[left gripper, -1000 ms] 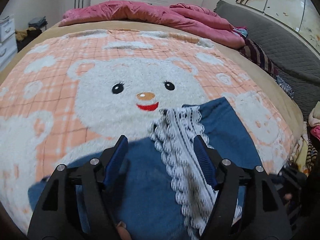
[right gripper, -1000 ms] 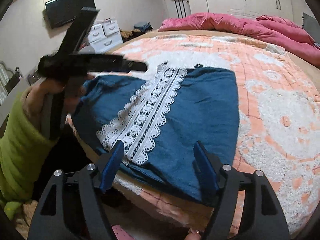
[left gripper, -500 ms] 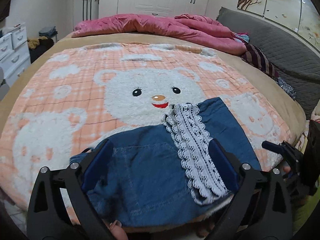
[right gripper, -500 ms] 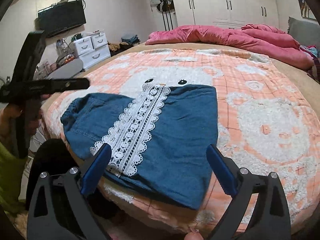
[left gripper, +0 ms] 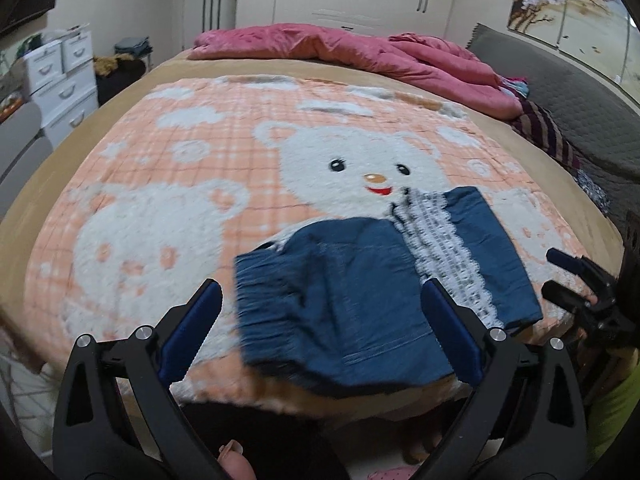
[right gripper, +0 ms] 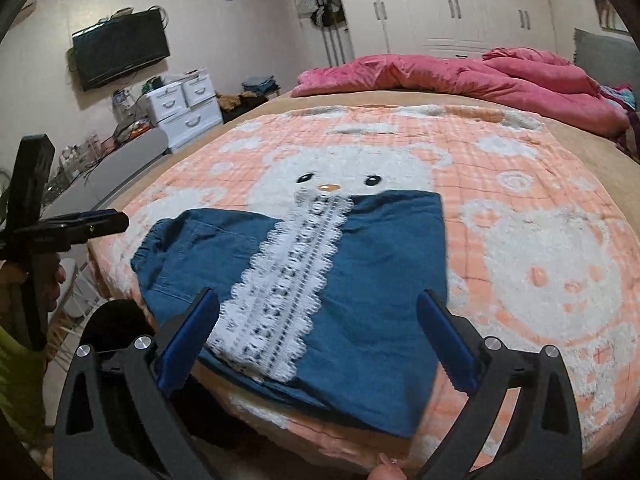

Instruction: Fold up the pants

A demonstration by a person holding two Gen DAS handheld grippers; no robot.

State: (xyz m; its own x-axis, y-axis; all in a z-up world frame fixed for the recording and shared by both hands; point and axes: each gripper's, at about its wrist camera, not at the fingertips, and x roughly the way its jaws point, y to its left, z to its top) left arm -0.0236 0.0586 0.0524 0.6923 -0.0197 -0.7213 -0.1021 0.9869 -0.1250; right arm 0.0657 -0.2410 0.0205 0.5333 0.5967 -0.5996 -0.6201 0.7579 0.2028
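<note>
Both our left gripper (left gripper: 320,312) and right gripper (right gripper: 318,320) hang with jaws spread, gripping nothing, above the folded pants (right gripper: 320,280) (lace strip up) at the bed's (right gripper: 540,184) near edge, so we'd only square stray edges.
</note>
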